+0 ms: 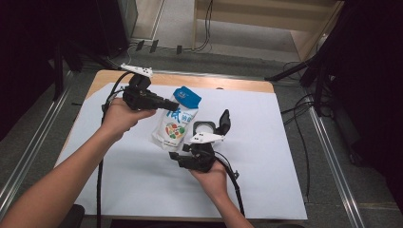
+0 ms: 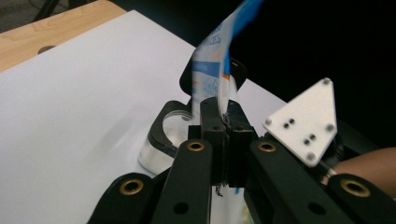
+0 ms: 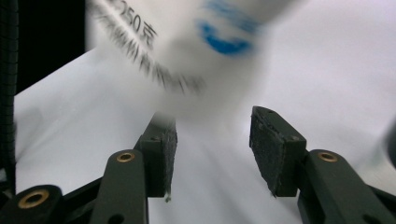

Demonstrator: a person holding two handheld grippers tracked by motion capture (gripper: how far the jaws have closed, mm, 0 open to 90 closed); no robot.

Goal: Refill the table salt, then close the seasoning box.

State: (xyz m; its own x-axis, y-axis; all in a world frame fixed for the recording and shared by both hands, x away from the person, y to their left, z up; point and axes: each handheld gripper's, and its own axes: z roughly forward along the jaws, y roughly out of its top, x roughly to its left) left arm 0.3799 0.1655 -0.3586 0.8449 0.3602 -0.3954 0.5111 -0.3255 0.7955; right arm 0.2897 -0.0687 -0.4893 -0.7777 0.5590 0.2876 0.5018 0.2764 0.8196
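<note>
Pouch (image 1: 177, 122), white with blue top and printed colour patch, hanging over white sheet (image 1: 142, 175) near table middle, lifted at upper edge, lower end close to or on the sheet, cannot tell which. Left gripper (image 1: 172, 104) clamped on pouch at blue top edge, jaws pressed together with thin pouch film pinched between pads, seen clearly in left gripper view (image 2: 223, 122) with pouch (image 2: 215, 70) rising up and tilting right from the pinch. Left hand (image 1: 122, 116) wrapped around gripper body, white three-cornered plate above it. Right gripper (image 1: 219, 124) just beside pouch's right side, jaws apart, nothing pressed between pads. Right gripper view: both pads (image 3: 275, 149) standing wide with bare white sheet (image 3: 327, 70) between them, blurred pouch (image 3: 196, 51) with black lettering and blue mark hovering just above and ahead of jaw tips, left pad tip near or at pouch's lower edge, contact not clear. Right hand (image 1: 212, 178) under gripper body, coming in from bottom of high view, cable trailing down along forearm. Round clear dish (image 2: 161, 140) with dark rim lying on sheet beyond left gripper jaws in left gripper view, next to right gripper's jaw. Wooden table (image 1: 214, 83) edge showing beyond sheet at far side. Dark floor and cables around table.
</note>
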